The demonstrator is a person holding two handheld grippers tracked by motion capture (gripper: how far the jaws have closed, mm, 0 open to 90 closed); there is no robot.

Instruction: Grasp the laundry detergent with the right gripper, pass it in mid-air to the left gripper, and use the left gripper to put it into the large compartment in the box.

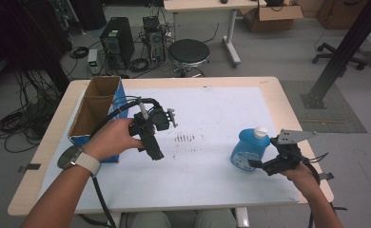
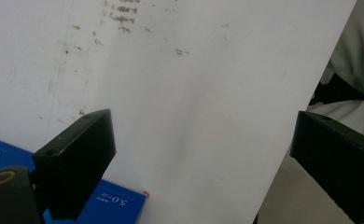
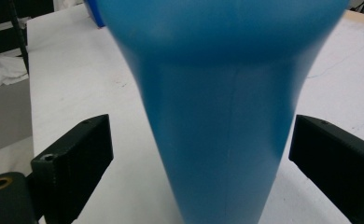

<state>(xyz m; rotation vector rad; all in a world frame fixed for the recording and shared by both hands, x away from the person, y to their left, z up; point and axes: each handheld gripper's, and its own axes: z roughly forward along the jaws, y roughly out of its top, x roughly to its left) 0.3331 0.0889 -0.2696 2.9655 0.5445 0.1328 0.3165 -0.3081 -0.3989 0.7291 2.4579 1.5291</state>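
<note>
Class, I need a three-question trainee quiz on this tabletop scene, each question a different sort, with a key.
1. True or false: the right tongs are shut on the blue bottle.
2. Which stands beside the left tongs? A) cardboard box B) kettle C) bowl
3. Fill in: the bottle's cap is ____.

Key: 1 false, the jaws are open either side of it; 2 A; 3 white.

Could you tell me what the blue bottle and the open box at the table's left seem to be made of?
The blue bottle looks like smooth moulded plastic: soft sheen, faint vertical seam, white cap. The open box looks like cardboard: matte brown inside walls and a divider, with a glossy blue printed outside.
</note>
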